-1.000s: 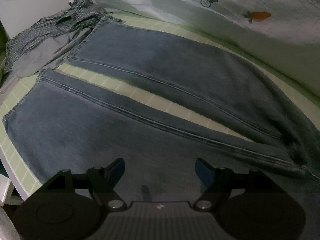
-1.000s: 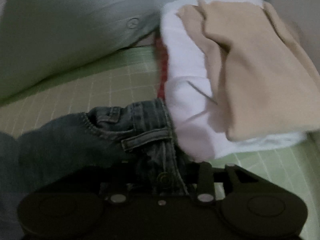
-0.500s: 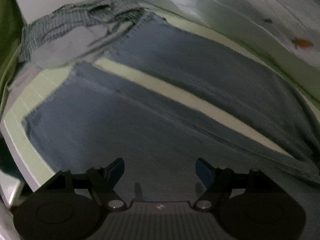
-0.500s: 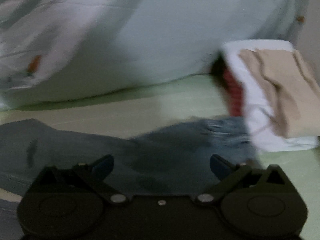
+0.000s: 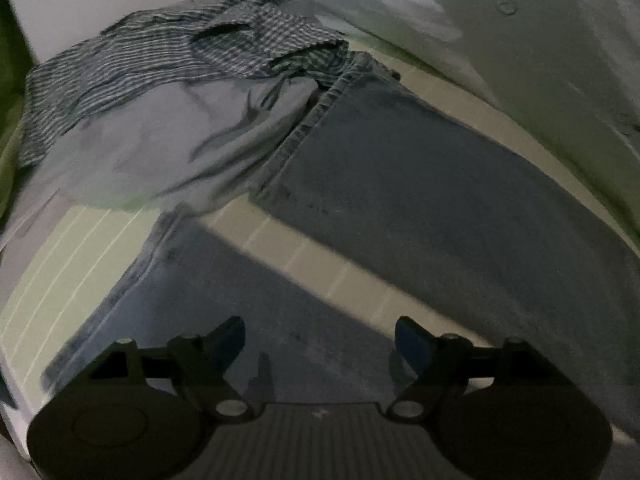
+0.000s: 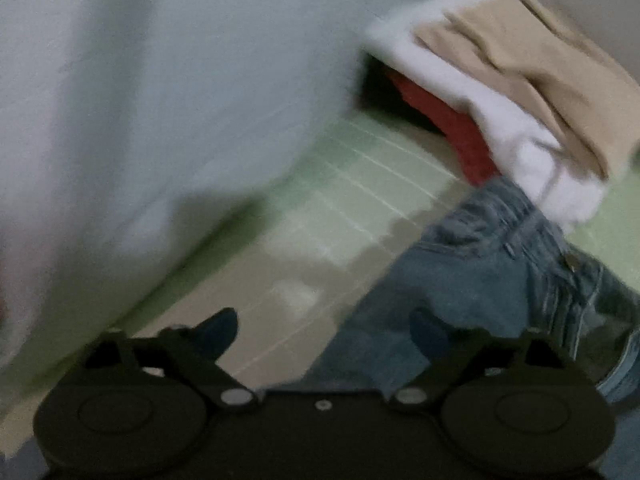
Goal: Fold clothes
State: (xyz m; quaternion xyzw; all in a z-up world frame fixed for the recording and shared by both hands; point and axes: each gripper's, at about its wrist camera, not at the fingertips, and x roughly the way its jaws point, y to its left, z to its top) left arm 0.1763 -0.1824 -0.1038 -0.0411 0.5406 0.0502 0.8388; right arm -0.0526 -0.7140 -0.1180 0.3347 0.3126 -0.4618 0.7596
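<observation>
Blue jeans [image 5: 420, 184] lie spread on a green checked sheet [image 5: 72, 264], the two legs apart with a strip of sheet between them. My left gripper [image 5: 320, 340] hovers open over the near leg, close to its hem. In the right wrist view the jeans' waistband [image 6: 520, 248] lies bunched beside a stack of clothes. My right gripper [image 6: 324, 328] is open above the sheet and the jeans' upper edge, with nothing between its fingers.
A checked shirt [image 5: 168, 52] and a grey garment [image 5: 160, 144] lie heaped past the leg hems. A pale quilt [image 6: 140, 80] runs along the far side. A stack of folded clothes, beige [image 6: 528, 60] over white [image 6: 492, 112] over red, sits by the waistband.
The right gripper let go of the jeans' waistband, opened and drew back to the left. The left gripper moved along the near leg towards the hems.
</observation>
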